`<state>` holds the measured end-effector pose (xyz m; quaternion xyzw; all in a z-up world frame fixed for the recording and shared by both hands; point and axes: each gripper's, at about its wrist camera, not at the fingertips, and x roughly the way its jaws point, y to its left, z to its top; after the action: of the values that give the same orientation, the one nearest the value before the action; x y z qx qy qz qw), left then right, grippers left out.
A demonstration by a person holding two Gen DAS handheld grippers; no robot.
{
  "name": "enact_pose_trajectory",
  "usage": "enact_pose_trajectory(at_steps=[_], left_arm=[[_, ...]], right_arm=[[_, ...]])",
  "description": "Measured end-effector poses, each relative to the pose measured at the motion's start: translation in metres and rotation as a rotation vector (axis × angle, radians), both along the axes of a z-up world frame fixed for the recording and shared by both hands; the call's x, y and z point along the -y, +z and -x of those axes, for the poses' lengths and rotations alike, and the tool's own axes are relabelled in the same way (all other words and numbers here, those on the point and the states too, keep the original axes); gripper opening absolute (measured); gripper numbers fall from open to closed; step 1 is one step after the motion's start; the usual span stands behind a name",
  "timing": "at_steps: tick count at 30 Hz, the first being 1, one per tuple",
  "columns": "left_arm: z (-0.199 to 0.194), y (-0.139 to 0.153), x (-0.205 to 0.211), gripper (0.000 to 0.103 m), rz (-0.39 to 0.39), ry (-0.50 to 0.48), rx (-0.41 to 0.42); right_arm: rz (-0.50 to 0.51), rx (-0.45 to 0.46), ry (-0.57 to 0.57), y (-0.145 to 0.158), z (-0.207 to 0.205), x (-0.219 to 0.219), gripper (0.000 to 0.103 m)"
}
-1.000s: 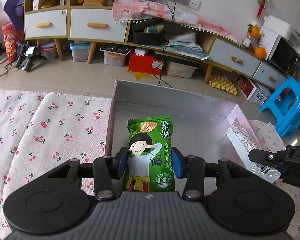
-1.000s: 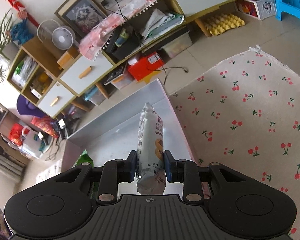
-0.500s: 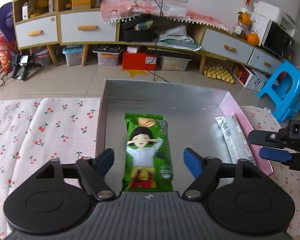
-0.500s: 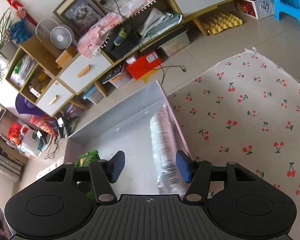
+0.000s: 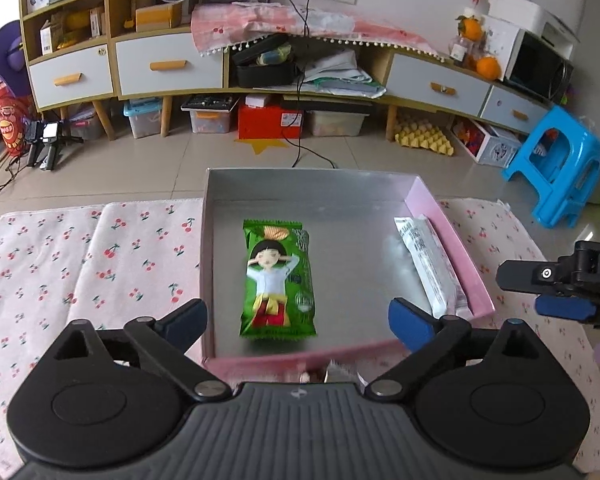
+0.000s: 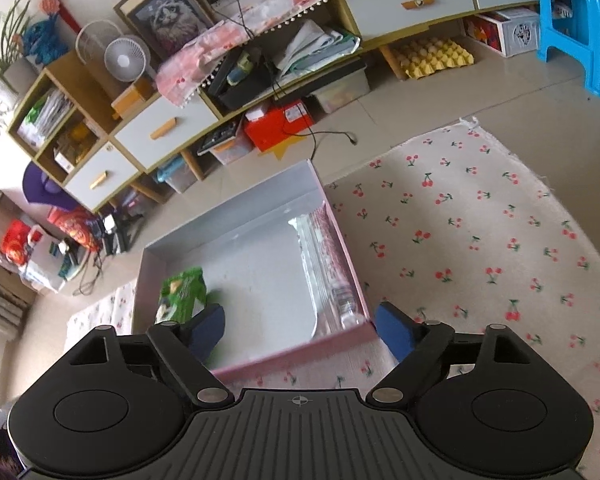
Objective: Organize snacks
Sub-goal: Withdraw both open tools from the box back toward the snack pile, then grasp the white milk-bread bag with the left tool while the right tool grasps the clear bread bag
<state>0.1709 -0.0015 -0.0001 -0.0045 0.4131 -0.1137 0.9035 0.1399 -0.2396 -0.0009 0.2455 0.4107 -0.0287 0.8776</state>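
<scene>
green snack packet (image 5: pixel 278 278) lying flat on the silver floor of the pink box (image 5: pixel 446 224), left of centre, lengthwise, cartoon girl face up, touching no wall. seen again from the right wrist view as a green blur (image 6: pixel 182 294) near the box's left wall. white snack packet (image 5: pixel 430 266) tucked along the right-hand wall, on edge or leaning against it, hard to say which; blurred and streaky in the right wrist view (image 6: pixel 324 268). well apart, those two, with bare silver floor between.

left gripper (image 5: pixel 298 320) spread wide over the near rim, blue pads either side of the green packet and clear of it, nothing pinched. right gripper (image 6: pixel 300 330) likewise spread, empty, hovering at the near right corner of the box, one pad over the interior, the other out over the cherry-print cloth (image 6: pixel 480 232). its tip also poking in at the right edge of the left wrist view (image 5: pixel 560 284).

by the look of it: two snacks boxed, both placements done. plenty of room left in the box. no other snack visible on the cloth in either view, apart from a small unclear scrap at the near rim under the left gripper, so either finished or more waiting out of sight; cannot tell. maybe a nudge to line the packets up side by side, if neatness counts.

beyond the cloth, tiled floor, a long cabinet with drawers (image 5: pixel 168 66) and a blue stool (image 5: pixel 556 160).
</scene>
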Motion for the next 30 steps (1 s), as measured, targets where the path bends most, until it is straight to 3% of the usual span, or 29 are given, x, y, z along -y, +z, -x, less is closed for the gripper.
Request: enact_pose_trajectory(at_steps=[15,25,30], left_arm=[[0.045,0.006,-0.009,0.102,-0.072,0.04,-0.076],[0.077,-0.009,0.0,0.102,-0.099,0.021,-0.101],[0.087,-0.02,0.01,0.1,-0.089,0.004,-0.152]], right_arm=[[0.078,-0.083,0.028,0.015,0.053,-0.015,0.092],[0.082,-0.145,0.045,-0.003,0.076,-0.023,0.093],[0.073,-0.229,0.047,-0.018,0.082,-0.023,0.093]])
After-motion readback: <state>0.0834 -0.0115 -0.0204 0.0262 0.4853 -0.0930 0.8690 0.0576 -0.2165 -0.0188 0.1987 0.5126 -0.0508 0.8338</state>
